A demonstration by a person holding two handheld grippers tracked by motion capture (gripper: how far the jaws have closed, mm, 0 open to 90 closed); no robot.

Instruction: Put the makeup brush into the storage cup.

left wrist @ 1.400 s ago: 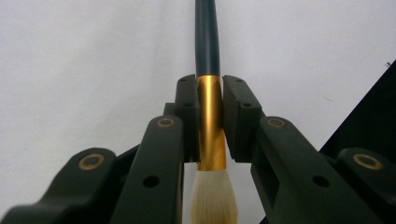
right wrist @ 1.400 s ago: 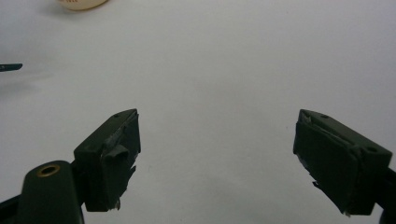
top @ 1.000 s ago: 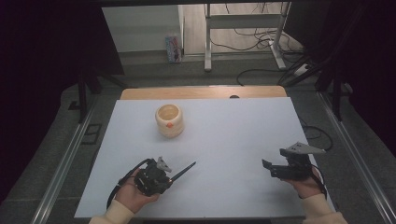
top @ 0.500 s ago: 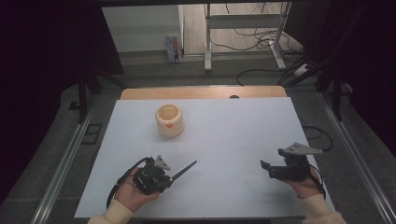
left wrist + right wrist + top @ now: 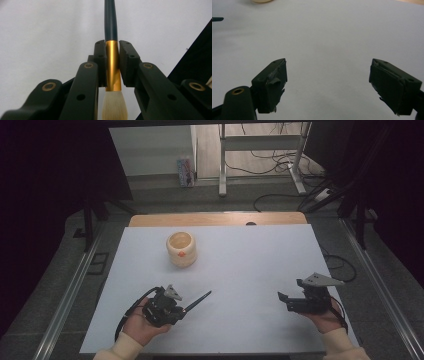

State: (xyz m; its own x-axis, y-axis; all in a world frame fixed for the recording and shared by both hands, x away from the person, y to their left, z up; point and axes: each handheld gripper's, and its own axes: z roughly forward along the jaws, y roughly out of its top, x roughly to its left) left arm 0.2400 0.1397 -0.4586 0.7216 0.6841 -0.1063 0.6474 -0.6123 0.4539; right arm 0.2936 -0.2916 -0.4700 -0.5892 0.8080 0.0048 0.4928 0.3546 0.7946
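White table (image 5: 250, 265) from above: your left gripper (image 5: 186, 308) grips the brush (image 5: 199, 300), cup (image 5: 181, 248) well ahead, brush not in yet. Left gripper view: jaws clamp its gold ferrule (image 5: 111, 65). Right gripper view: right gripper (image 5: 328, 82) wide open, empty.

Cream knit sleeve cuffs; 2 black grippers, left gripper (image 5: 186, 309), right gripper (image 5: 281, 298); brass-ringed screws, grey 3-cornered top plates, black trailing cables.
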